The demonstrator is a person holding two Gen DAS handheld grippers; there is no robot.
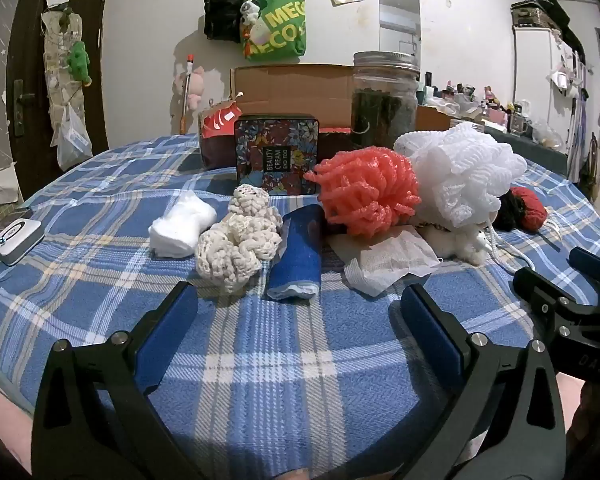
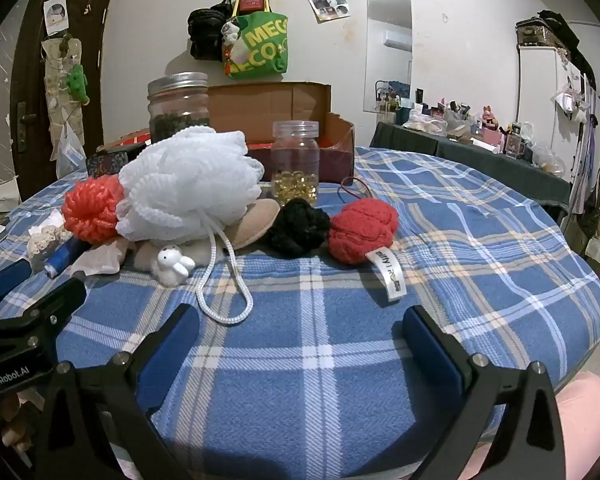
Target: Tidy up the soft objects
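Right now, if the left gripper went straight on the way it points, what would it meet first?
Probably the rolled blue cloth, lying just ahead between the open left gripper fingers; the crochet piece sits slightly left. Depth is unclear.

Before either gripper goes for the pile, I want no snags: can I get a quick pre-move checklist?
1. Left gripper open, nothing between the pads: ok.
2. Right gripper open and empty: ok.
3. Blue cloth roll free to reach, bare blanket in front: ok.
4. White mesh sponge cord looped loose toward the right gripper: not ok, may snag.
5. Cardboard box open: ok; room inside: cannot tell.
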